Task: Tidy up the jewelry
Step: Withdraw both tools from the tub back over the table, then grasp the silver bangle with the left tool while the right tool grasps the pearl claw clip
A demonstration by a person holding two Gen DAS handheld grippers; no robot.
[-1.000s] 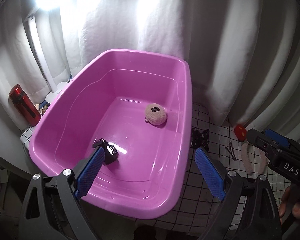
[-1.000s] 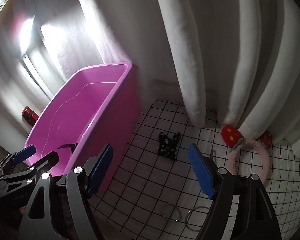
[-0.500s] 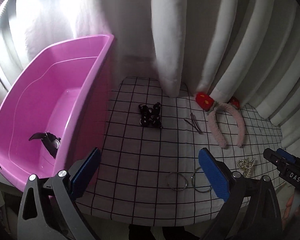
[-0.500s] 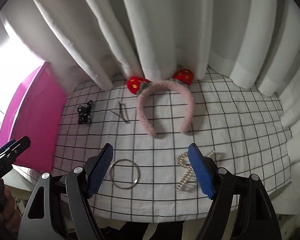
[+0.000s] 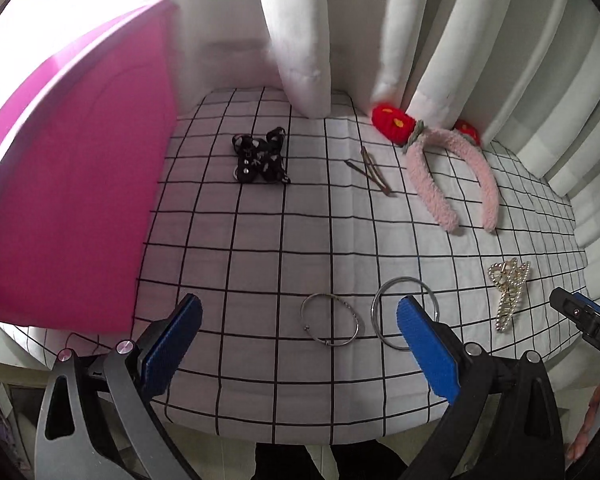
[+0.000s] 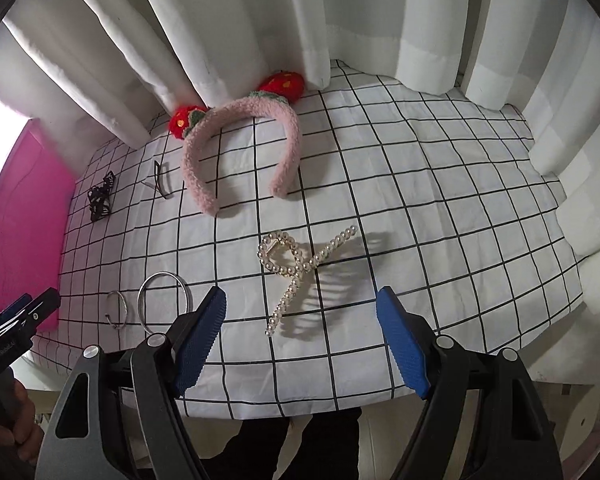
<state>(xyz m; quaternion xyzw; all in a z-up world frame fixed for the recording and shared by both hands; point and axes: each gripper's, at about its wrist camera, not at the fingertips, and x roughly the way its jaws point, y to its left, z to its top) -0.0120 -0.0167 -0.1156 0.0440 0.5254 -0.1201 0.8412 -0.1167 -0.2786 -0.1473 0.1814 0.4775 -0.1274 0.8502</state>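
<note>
Currently both claws hover over the table (image 5: pixel 260 248), its surface covered by a black-grid cloth. Left claw (image 5: pixel 296 344): jaws spread wide, having just been opening, nothing between the pads; it sits above the near edge, aimed at the thin bangle (image 5: pixel 330 320) and the thicker ring bangle (image 5: pixel 404 312) lying side by side, nearly touching. Right claw (image 6: pixel 300 340): jaws spread, empty, framing the pearl hair claw clip (image 6: pixel 300 268), which lies just beyond its tips. Judgement: each claw is pre-opened over its own target for a simultaneous pick.

Farther back lie the fuzzy pink headband (image 6: pixel 240 152) against the white curtain (image 6: pixel 260 20), two hairpins (image 5: pixel 372 170), and a black bow clip (image 5: pixel 260 156). Pink bin (image 5: pixel 68 200) stands at left, touching the cloth edge, probably the drop-off.
</note>
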